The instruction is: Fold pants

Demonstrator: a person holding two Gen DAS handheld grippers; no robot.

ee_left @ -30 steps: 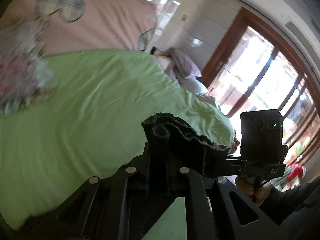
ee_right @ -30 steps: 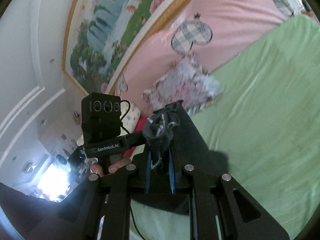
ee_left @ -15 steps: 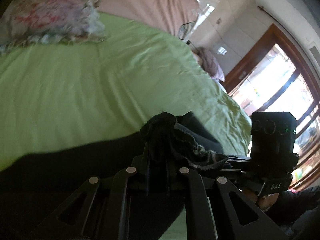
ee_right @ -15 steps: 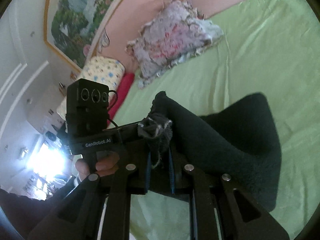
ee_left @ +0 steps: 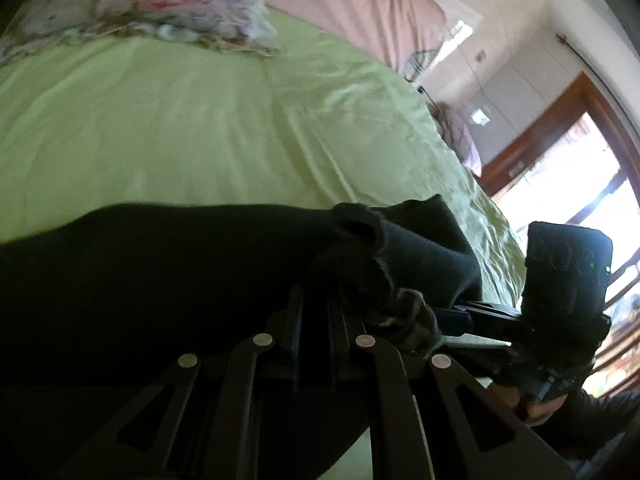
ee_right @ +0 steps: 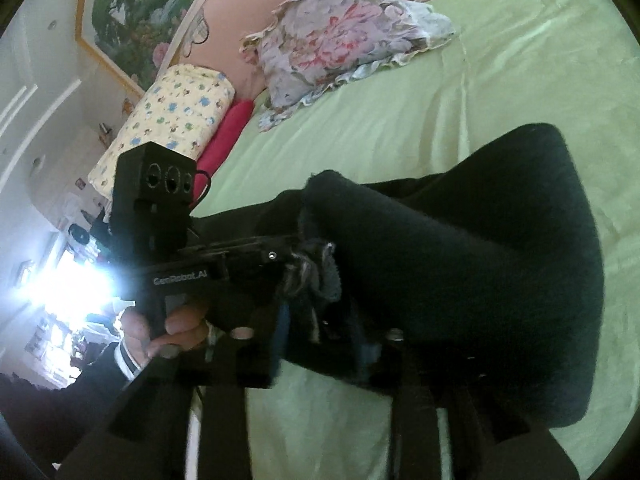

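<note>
- Left wrist view: the left hand-held gripper (ee_left: 316,300) has its fingers clamped together on a bunched, frayed edge of the black pants (ee_left: 160,280). From there the dark fabric spreads out toward 9 o'clock and covers most of the lower half of the frame.
- Same view, the pants lie on the green bedsheet (ee_left: 180,128), which fills the middle of the picture. A floral pillow (ee_left: 160,0) sits up at 11 o'clock, touching the sheet (it's a bit blurry).
- The right hand-held gripper (ee_left: 452,320) shows at 3 o'clock in this view, just beside the left one. Its boxy black camera block stands above it, and the bright wood-framed window (ee_left: 592,168) is behind, around 2 o'clock.
- Right wrist view: the right hand-held gripper (ee_right: 316,320) is pinched shut on another frayed bit of the pants (ee_right: 480,260). The cloth drapes over its fingers and runs off toward 3 o'clock in a wide dark slab on the bedsheet (ee_right: 500,80).
- The left hand-held gripper (ee_right: 280,256) comes in from 9 o'clock here, its tip right against the same bunch of fabric (so both grips are nearly touching). The person's left hand (ee_right: 168,328) wraps its handle at about 8 o'clock.
- Further back: the floral pillow (ee_right: 340,32) at 12 o'clock, a yellow patterned pillow (ee_right: 172,112) at 10 o'clock with a red cushion (ee_right: 228,136) beside it.
</note>
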